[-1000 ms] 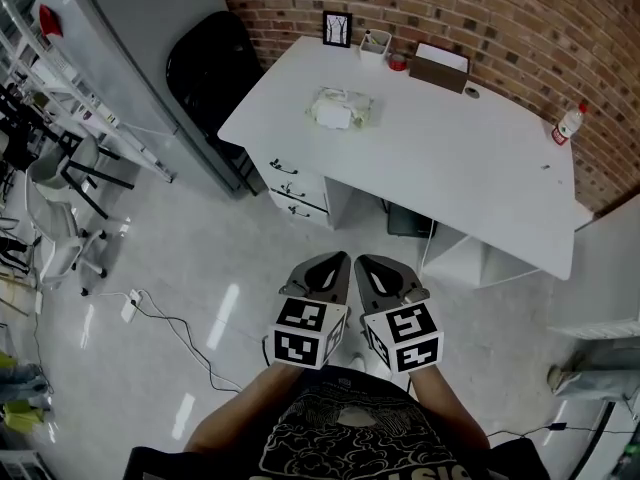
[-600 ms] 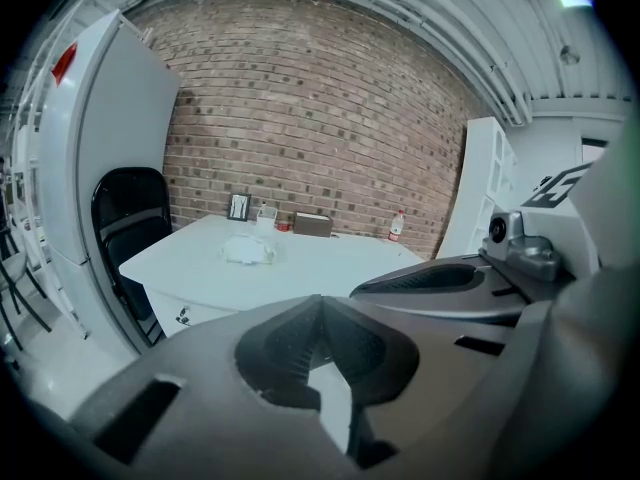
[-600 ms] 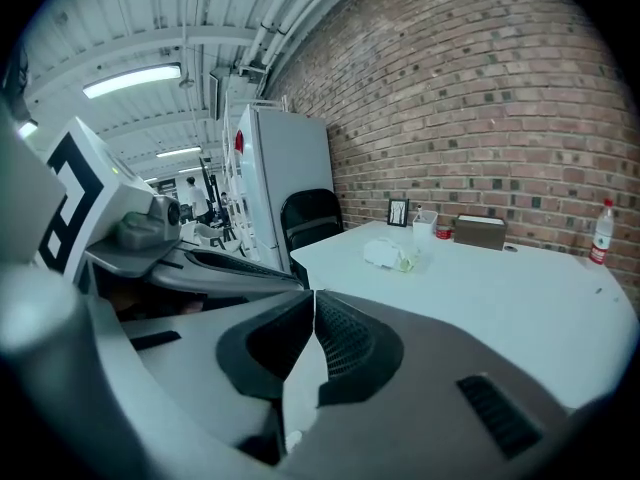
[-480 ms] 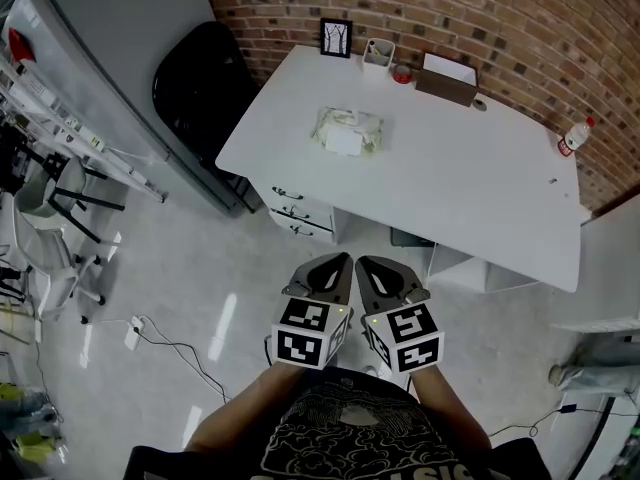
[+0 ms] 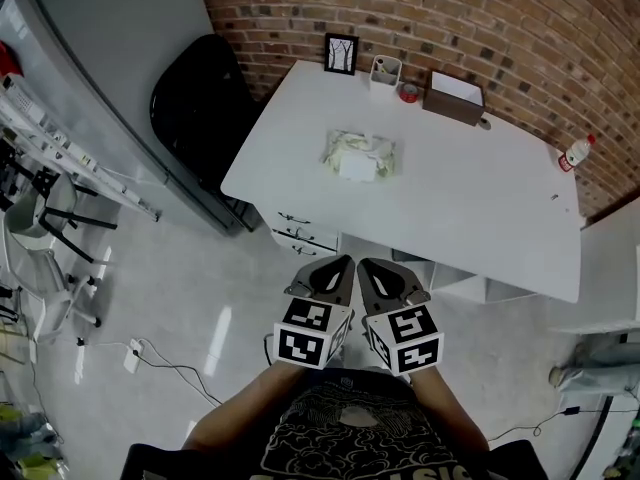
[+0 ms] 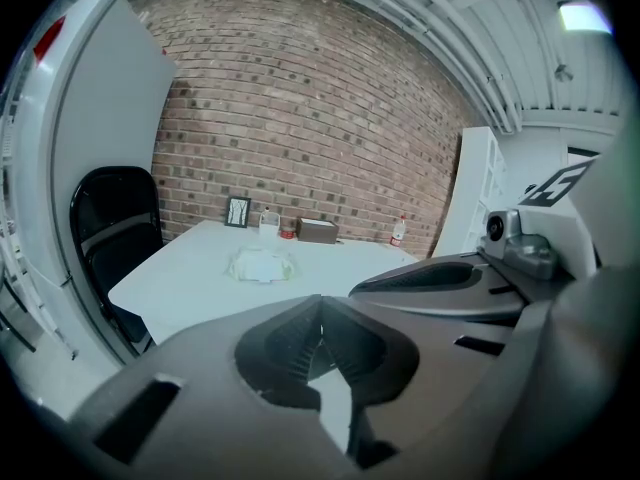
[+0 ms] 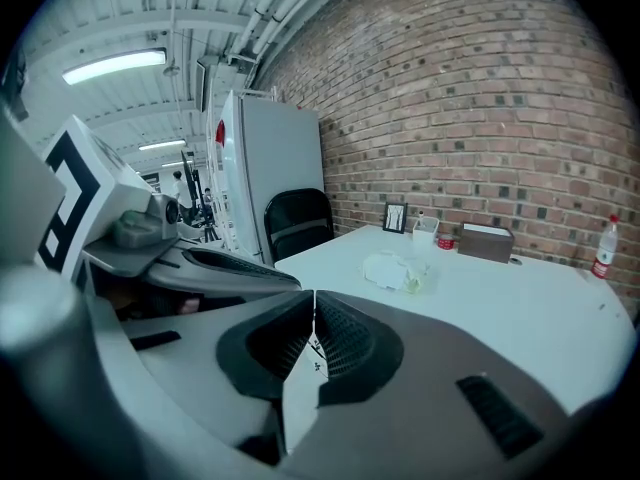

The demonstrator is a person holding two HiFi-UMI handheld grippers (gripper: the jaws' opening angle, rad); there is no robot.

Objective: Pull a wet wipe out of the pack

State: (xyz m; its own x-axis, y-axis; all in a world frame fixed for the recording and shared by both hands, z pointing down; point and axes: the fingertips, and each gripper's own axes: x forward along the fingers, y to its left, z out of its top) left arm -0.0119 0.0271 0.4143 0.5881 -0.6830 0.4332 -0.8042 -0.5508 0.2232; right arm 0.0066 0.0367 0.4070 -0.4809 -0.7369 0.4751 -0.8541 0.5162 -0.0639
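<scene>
The wet wipe pack [image 5: 359,155], pale with a white flap on top, lies flat near the middle left of the white table [image 5: 480,218]. It also shows small and far off as the pack [image 6: 262,265] in the left gripper view and the pack [image 7: 397,270] in the right gripper view. Both grippers are held side by side close to the person's chest, well short of the table. My left gripper [image 5: 343,264] is shut with nothing in it. My right gripper [image 5: 365,265] is shut and empty too.
A black chair [image 5: 195,93] stands at the table's left end. Along the brick wall sit a framed picture [image 5: 341,53], a white cup [image 5: 384,72], a red roll [image 5: 408,92], a brown box [image 5: 454,98] and a bottle [image 5: 572,153]. Drawers [image 5: 300,233] sit under the table.
The view has drifted toward the table, so the pack and table sit lower and nearer in the head view. Both grippers stay shut and together.
</scene>
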